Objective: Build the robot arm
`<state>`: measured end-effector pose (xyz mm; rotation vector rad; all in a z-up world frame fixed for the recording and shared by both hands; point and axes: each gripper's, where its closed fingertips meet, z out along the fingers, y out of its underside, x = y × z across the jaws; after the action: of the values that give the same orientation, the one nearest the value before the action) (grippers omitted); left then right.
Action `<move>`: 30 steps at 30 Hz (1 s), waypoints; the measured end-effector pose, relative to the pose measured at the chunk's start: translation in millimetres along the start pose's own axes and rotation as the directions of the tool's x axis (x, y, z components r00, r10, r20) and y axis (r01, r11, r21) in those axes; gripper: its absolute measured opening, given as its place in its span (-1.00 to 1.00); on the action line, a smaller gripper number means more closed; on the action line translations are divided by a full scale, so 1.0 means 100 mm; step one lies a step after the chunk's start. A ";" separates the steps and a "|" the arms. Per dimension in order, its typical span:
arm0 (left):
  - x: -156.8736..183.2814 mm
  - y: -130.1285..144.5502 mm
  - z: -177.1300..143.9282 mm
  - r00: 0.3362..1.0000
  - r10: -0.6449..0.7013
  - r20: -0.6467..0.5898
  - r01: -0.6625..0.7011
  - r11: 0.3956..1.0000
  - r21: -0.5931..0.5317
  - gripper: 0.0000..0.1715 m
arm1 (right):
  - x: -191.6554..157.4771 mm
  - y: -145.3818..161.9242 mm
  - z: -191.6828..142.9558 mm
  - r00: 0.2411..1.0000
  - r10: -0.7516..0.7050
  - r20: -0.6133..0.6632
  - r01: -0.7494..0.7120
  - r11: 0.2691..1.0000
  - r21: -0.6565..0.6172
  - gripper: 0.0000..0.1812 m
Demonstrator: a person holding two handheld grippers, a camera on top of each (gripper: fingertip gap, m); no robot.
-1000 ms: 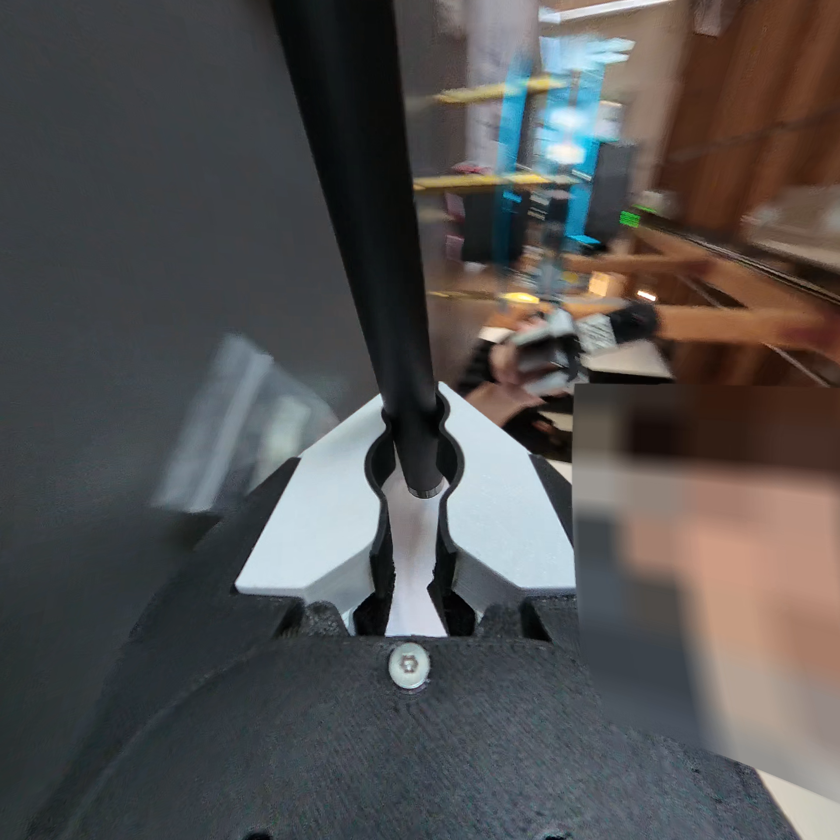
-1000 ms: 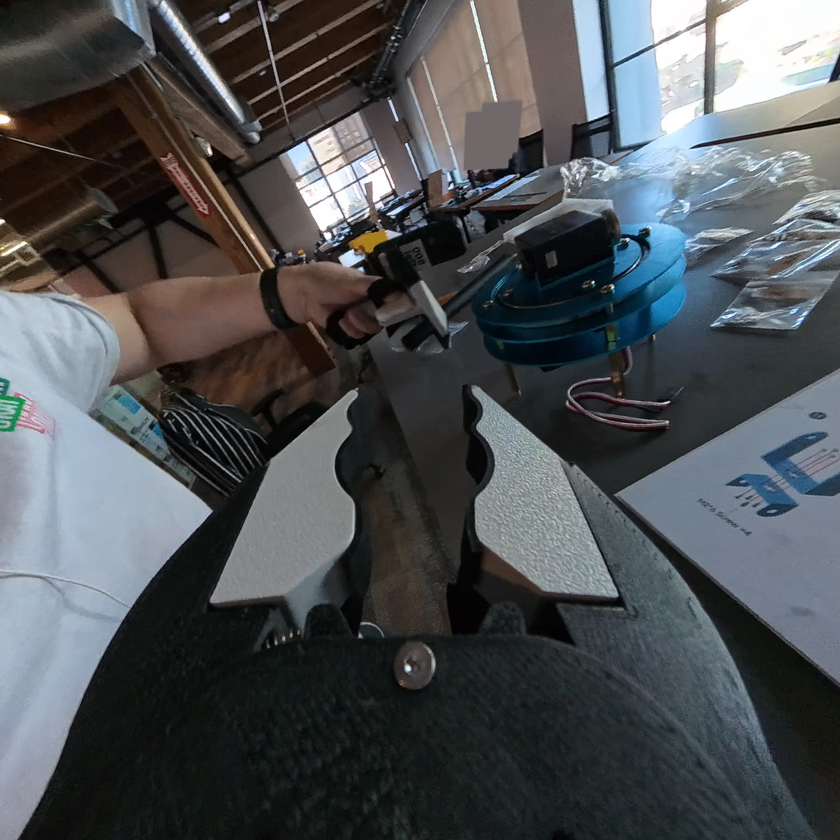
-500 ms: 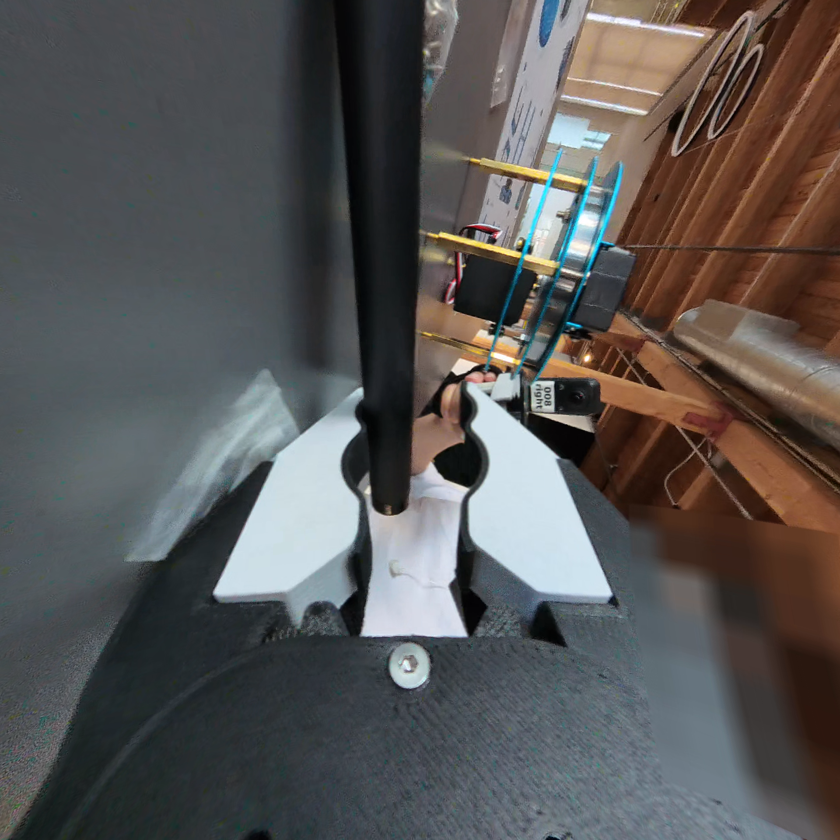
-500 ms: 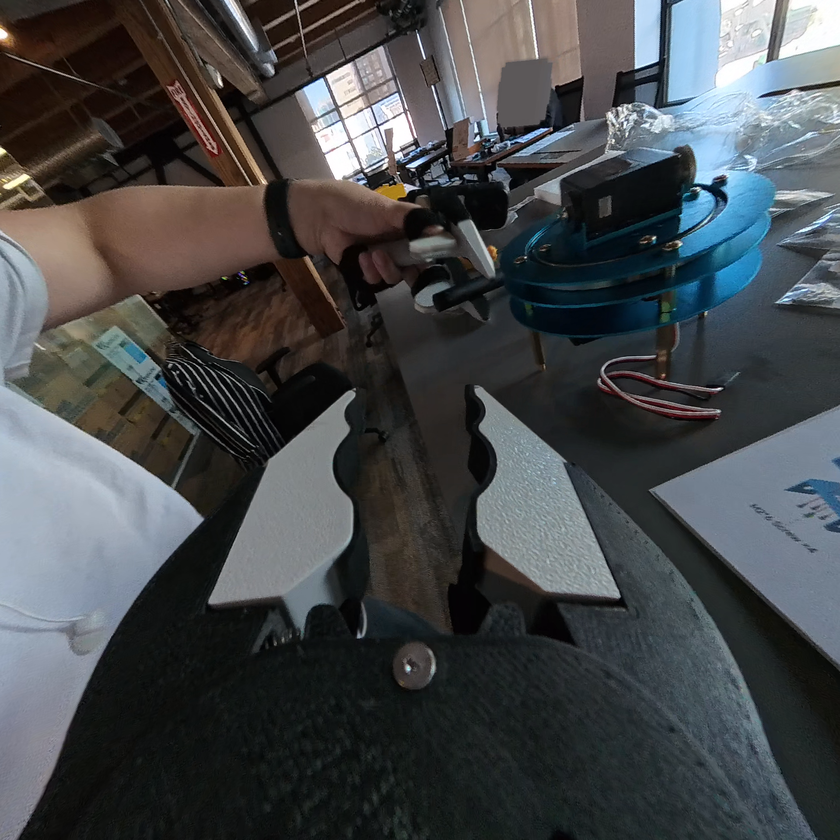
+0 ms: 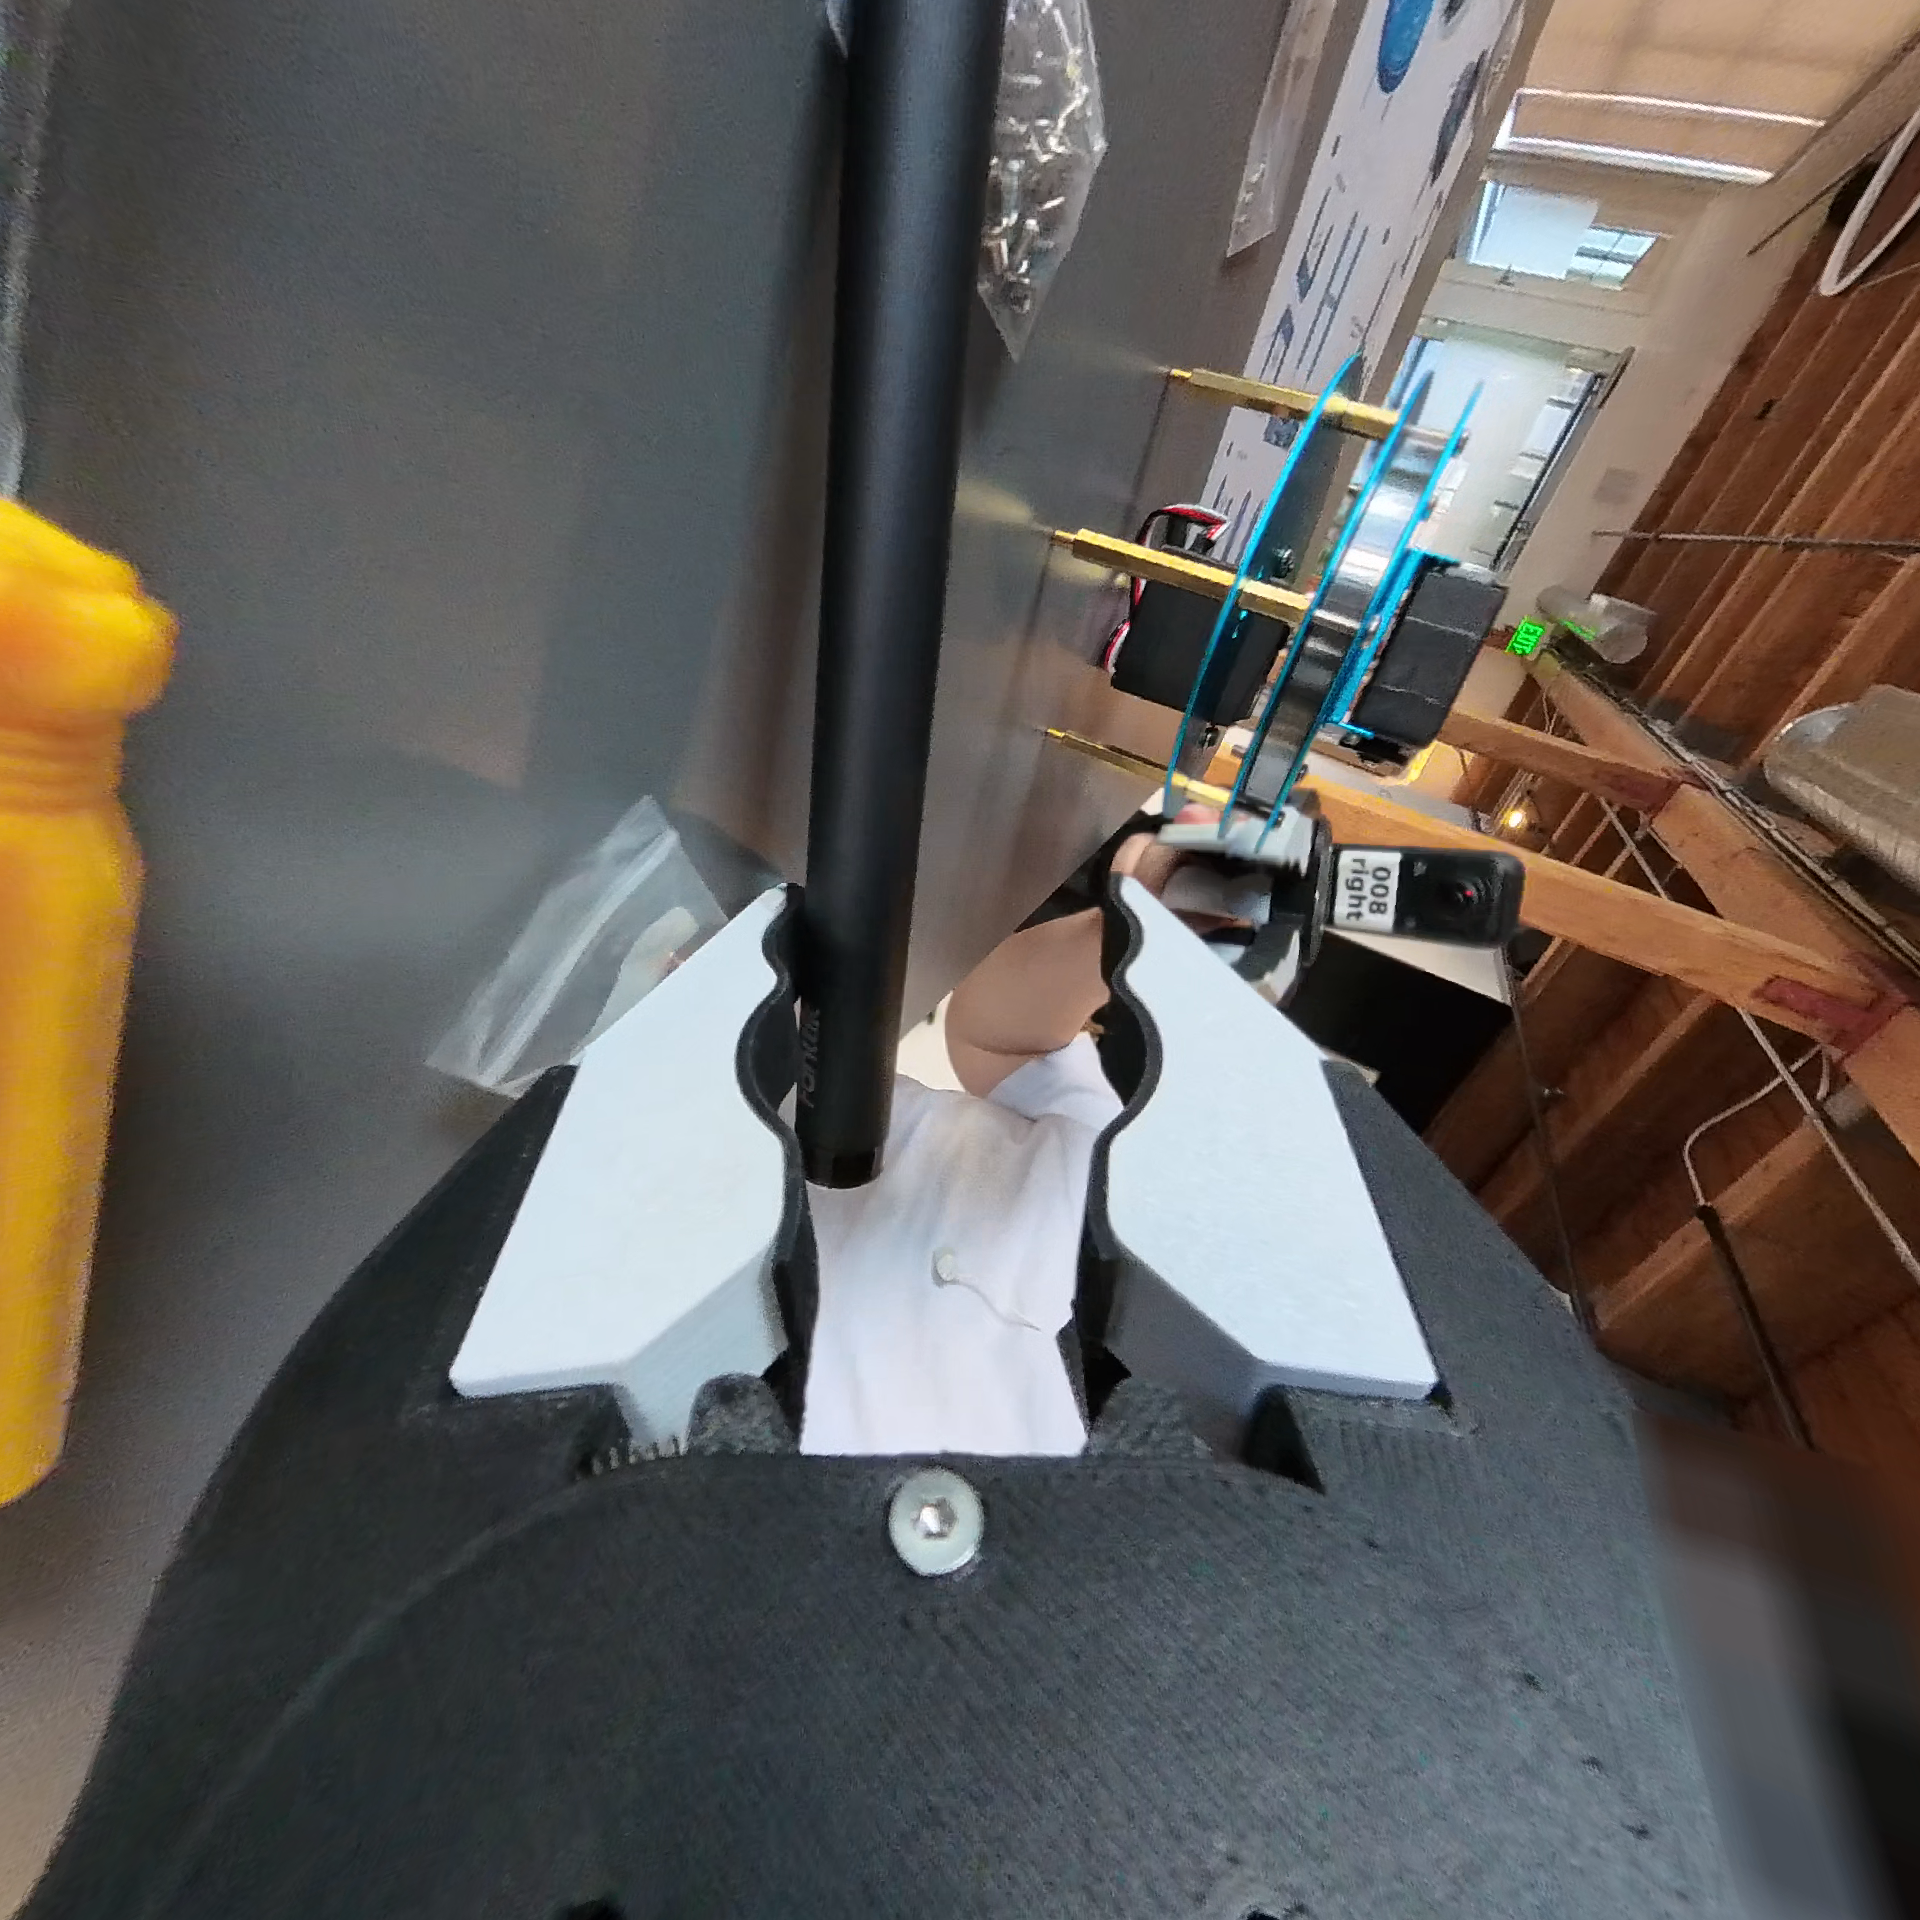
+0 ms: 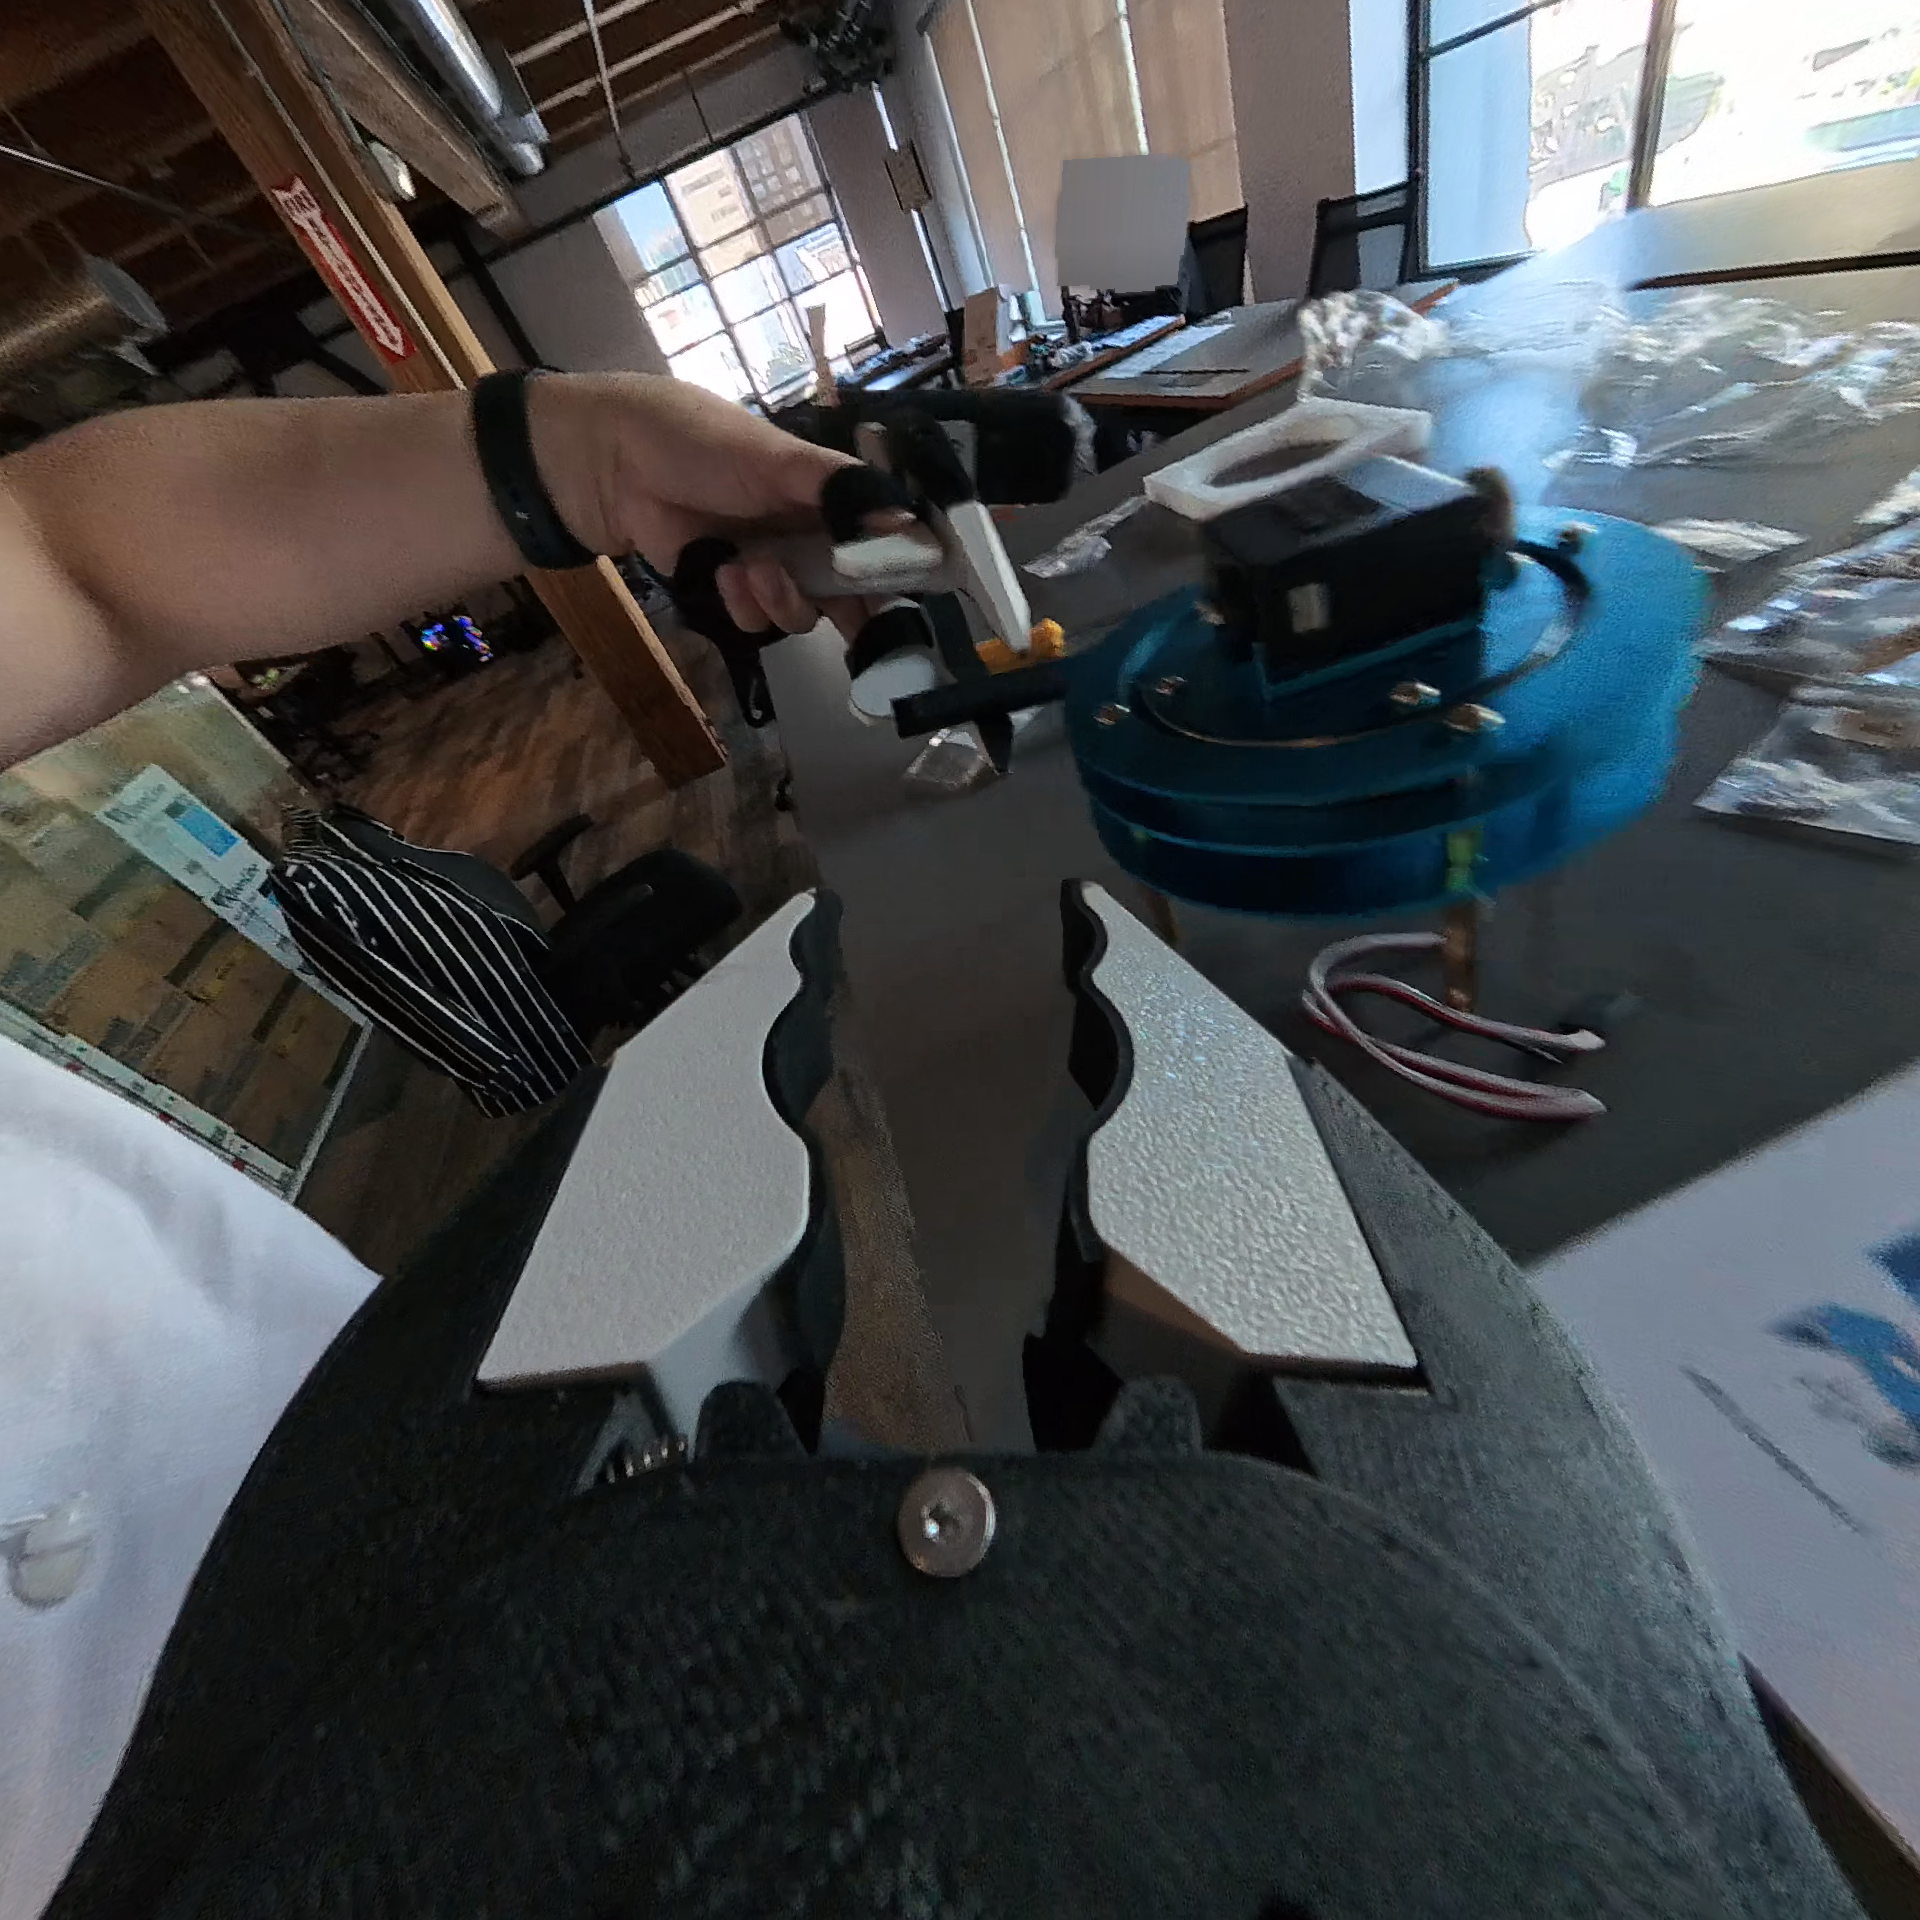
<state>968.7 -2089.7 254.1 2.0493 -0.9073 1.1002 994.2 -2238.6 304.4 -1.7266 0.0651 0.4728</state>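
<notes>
My left gripper (image 5: 951, 894) is open, its jaws wide apart. A black rod (image 5: 894, 520) runs between them and leans against the left finger (image 5: 644, 1143), clear of the right one. The right wrist view shows the same gripper (image 6: 966, 582) in a person's hand, with the rod's end (image 6: 977, 701) sticking out beside a blue stacked-disc assembly (image 6: 1351, 831) on brass standoffs. A black servo (image 6: 1340, 561) sits on top of the assembly. My right gripper (image 6: 948, 894) is open and empty, low over the dark table's edge, short of the assembly (image 5: 1299, 623).
Red-and-white wires (image 6: 1434, 1049) trail from under the discs on the dark table (image 6: 1714, 987). A white printed sheet (image 6: 1766, 1299) lies at the right. Bags of screws (image 5: 1029, 156) and a small clear bag (image 5: 582, 966) lie about. A blurred yellow object (image 5: 52, 935) is at the left.
My left gripper was shut on the black rod and has opened; the rod now only leans on the left finger. The left gripper swung toward the blue assembly. The right gripper moved closer.
</notes>
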 end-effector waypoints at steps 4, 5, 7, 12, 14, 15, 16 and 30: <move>-0.05 0.08 -0.04 0.999 -0.026 -0.019 0.024 0.997 -0.072 -0.38 | -0.29 0.01 0.45 0.998 -0.064 0.005 0.064 0.998 0.009 -0.56; -0.01 0.07 0.00 0.999 -0.034 -0.033 0.031 0.997 -0.072 -0.34 | -0.30 0.05 0.59 0.996 -0.083 -0.023 0.083 0.996 -0.011 -0.56; 0.01 0.06 0.01 0.998 -0.004 -0.055 0.001 0.999 -0.054 -0.45 | -0.28 0.12 0.89 0.991 -0.096 -0.092 0.092 0.995 -0.044 -0.59; 0.08 0.17 0.04 0.977 0.011 -0.211 -0.029 0.996 -0.082 -0.67 | -0.01 0.15 1.46 0.956 0.032 -0.293 -0.063 0.993 -0.097 -0.58; 0.07 0.21 0.00 0.971 0.005 -0.238 -0.033 0.993 -0.113 -0.65 | 0.07 0.22 1.56 0.925 0.006 -0.379 -0.068 0.986 -0.151 -0.57; 0.06 0.23 -0.06 0.970 0.015 -0.242 -0.048 0.990 -0.132 -0.65 | 0.12 0.25 1.58 0.904 -0.020 -0.426 -0.060 0.983 -0.174 -0.58; 0.07 0.24 -0.14 0.968 0.032 -0.247 -0.070 0.987 -0.146 -0.65 | 0.17 0.27 1.58 0.878 -0.053 -0.476 -0.048 0.979 -0.198 -0.60; -0.27 -0.30 -1.65 0.440 0.830 0.343 -0.898 0.408 0.164 -0.49 | -0.18 -0.06 1.28 0.773 -0.180 -0.608 0.219 0.976 -0.010 -0.63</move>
<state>910.3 -1936.2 298.9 1.9179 -2.2276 1.6565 944.7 -2119.6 298.8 -1.7394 0.3514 -0.2615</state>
